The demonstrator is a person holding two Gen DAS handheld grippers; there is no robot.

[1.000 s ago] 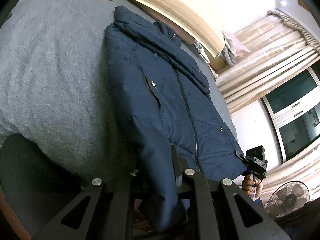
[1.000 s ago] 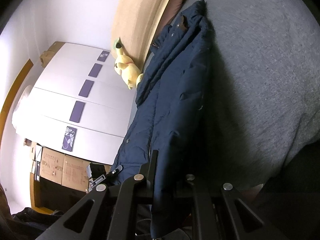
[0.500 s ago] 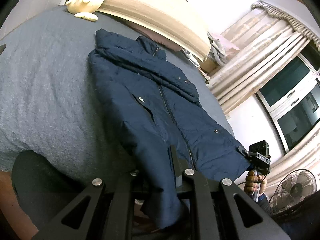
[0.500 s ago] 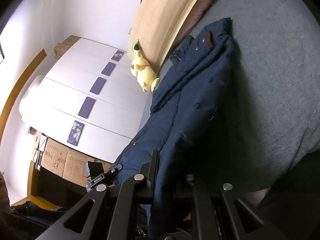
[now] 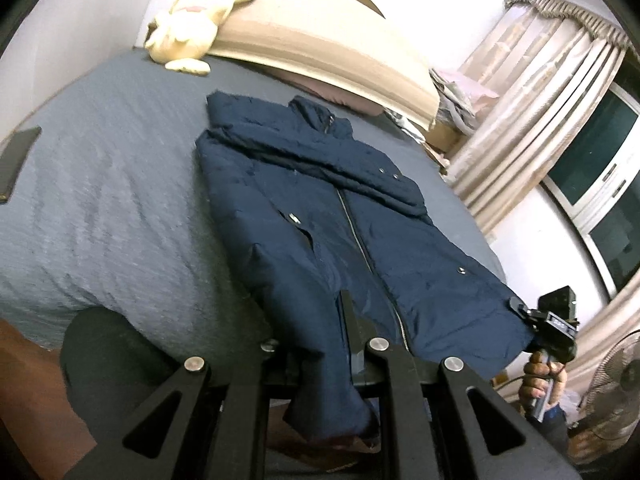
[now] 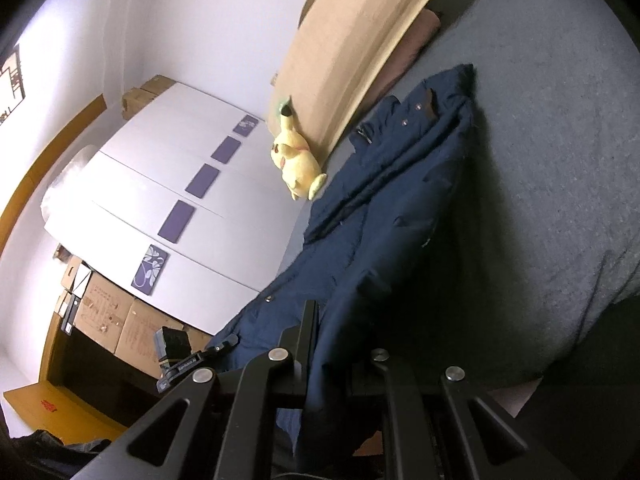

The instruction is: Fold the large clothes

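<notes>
A navy padded jacket (image 5: 320, 216) lies front up on the grey bed (image 5: 100, 208), collar toward the headboard, sleeves folded across the chest. My left gripper (image 5: 340, 336) is shut on its hem at the near left corner, at the bed's foot edge. My right gripper (image 6: 320, 344) is shut on the hem at the other corner; the jacket (image 6: 384, 216) stretches away from it. The right gripper also shows in the left wrist view (image 5: 552, 328), and the left gripper shows in the right wrist view (image 6: 188, 356).
A yellow plush toy (image 5: 192, 20) sits by the beige headboard (image 5: 320, 48). A dark flat object (image 5: 16, 156) lies on the bed's left edge. Curtains (image 5: 540, 100) and a fan (image 5: 616, 392) stand to the right. A white wardrobe (image 6: 160, 208) and cardboard boxes (image 6: 116, 320) stand left.
Both grippers have risen and tilted with the hem held, so the whole jacket, the plush toy and the headboard have come into view. The jacket lies flatter and straighter.
</notes>
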